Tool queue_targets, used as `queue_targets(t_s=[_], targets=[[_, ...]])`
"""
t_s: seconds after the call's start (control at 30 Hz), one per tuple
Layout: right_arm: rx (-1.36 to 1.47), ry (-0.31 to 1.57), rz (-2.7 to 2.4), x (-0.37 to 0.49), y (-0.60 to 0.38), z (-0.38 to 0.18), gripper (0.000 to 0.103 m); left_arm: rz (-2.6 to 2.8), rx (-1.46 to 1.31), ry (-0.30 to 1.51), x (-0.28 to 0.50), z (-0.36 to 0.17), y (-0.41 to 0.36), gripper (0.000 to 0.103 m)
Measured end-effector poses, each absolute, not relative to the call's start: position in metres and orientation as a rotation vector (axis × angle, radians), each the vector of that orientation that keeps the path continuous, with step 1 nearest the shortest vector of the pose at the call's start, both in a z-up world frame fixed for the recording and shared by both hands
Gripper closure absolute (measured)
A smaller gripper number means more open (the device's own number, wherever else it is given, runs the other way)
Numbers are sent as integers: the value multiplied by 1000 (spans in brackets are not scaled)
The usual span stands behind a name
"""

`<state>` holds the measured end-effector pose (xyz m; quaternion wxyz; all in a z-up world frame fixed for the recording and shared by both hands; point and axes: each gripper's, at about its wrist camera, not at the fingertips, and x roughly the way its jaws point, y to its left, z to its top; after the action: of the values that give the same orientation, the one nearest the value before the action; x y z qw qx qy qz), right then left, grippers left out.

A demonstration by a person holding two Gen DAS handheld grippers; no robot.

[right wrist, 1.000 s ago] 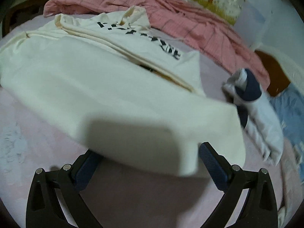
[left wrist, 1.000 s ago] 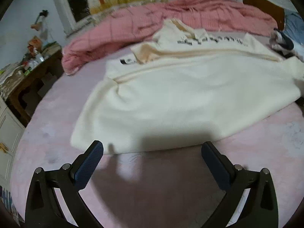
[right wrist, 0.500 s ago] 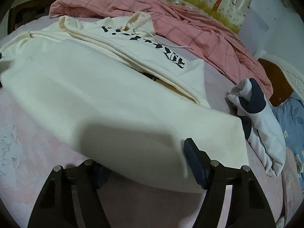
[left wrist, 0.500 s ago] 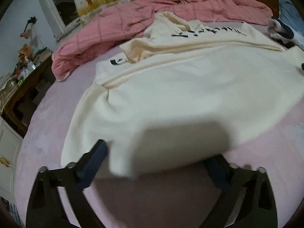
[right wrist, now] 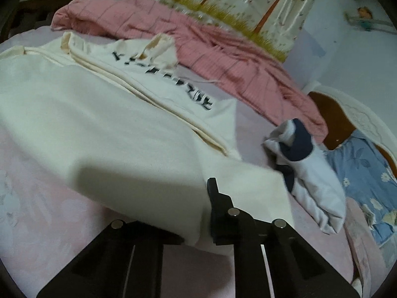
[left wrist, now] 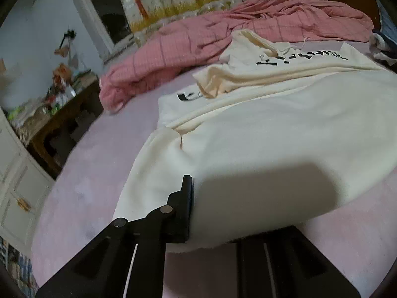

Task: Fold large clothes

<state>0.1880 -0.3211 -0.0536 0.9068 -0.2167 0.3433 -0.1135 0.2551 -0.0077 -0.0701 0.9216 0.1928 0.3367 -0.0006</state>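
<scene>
The left gripper (left wrist: pixel 198 213) has just closed its jaws on the near left hem of the cream sweatshirt (left wrist: pixel 285 134), cloth pinched between them. The right gripper (right wrist: pixel 206 213) has likewise just clamped down on the near right corner of the same hem (right wrist: pixel 248 186). The sweatshirt lies spread across the pink bed sheet (left wrist: pixel 99 173), its black lettering (right wrist: pixel 178 84) and hood toward the far side. Beyond it a pink checked quilt (left wrist: pixel 198 37) is bunched along the far edge of the bed. To the right lies a folded white and navy garment (right wrist: pixel 307 171), just beside the sweatshirt's corner, with a blue flowered pillow (right wrist: pixel 367 173) further right. A cluttered wooden side table (left wrist: pixel 62 114) stands at the left.
</scene>
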Motion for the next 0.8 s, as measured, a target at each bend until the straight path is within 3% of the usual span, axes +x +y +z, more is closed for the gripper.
queue_targets(t_s=[0.33,0.47,0.53,0.6,0.63,0.8], targets=[[-294,759,-166,133,-342,-49,87,-81,301,730,180,-61,8,89],[-347,798,-161,130,-335,-61,82,-67,343,719,177,-67,2,73],[-376,788,-145,122,-329,-60,73,-90,357,675,164,-62,-2,42],[-326,779,-67,108,-326,-52,50,-137,366,631,146,-53,-6,38],[-295,774,-45,103,-326,-47,46,-145,369,627,143,-48,-7,37],[-191,731,-30,103,-332,-16,44,-188,245,583,146,-9,-9,30]])
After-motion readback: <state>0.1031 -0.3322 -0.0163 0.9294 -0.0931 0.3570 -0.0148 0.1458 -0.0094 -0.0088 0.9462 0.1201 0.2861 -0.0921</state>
